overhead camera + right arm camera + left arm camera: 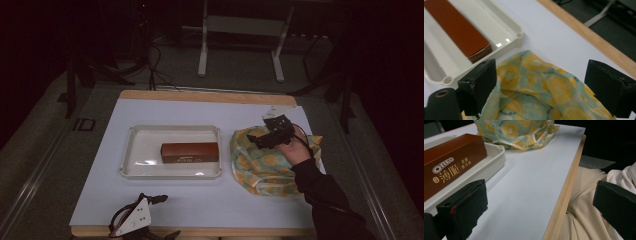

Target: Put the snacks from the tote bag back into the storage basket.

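Two grippers were in use. The right gripper hovered over the fruit-print cloth, jaws spread wide and empty, the cloth lying directly beneath them. The left gripper sat at the near tabletop edge, jaws wide, holding nothing. A brown box lay in the white tray, left of the cloth.

We see a brown Oreo box lying flat in a white tray. Just right of the tray lies a crumpled cloth — pale green, printed with yellow citrus slices.
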The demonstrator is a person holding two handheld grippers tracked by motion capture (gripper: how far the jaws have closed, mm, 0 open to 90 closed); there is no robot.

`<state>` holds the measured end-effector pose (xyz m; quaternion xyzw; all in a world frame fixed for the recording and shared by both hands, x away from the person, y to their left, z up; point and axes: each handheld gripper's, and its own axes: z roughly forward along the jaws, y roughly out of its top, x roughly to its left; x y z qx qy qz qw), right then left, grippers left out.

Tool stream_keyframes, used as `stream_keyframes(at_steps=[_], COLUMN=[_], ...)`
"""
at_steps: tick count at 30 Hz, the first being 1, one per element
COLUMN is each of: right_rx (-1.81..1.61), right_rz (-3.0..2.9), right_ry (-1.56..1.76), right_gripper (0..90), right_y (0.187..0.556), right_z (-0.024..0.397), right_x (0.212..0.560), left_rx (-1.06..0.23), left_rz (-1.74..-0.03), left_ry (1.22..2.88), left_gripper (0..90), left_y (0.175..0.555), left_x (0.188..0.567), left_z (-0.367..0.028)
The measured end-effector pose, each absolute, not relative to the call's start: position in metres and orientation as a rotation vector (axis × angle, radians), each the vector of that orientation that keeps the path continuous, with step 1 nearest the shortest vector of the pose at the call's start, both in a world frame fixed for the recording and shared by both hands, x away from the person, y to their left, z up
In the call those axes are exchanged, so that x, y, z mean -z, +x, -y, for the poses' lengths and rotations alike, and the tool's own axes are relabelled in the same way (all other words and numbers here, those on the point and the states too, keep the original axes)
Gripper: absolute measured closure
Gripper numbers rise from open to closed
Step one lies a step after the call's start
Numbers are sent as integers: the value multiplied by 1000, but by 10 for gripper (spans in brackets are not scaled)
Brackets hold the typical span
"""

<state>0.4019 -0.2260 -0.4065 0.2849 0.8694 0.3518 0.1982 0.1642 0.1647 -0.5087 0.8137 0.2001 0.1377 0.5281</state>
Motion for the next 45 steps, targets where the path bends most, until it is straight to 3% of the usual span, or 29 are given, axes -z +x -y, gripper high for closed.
stream_keyframes(at_steps=[29, 45], right_rx=[-1103, -1064], right_rz=[-2033, -1987], right_ry=[1082, 1063], right_gripper=[108, 108], right_y=[333, 298], right_z=[307, 311], right_x=[448, 482], left_rx=[-329, -331], left_rz=[-478, -474], left_ry=[1949, 1953], left_gripper=[0, 0], left_y=[165, 164], left_x=[509, 509], left_z=[-164, -163])
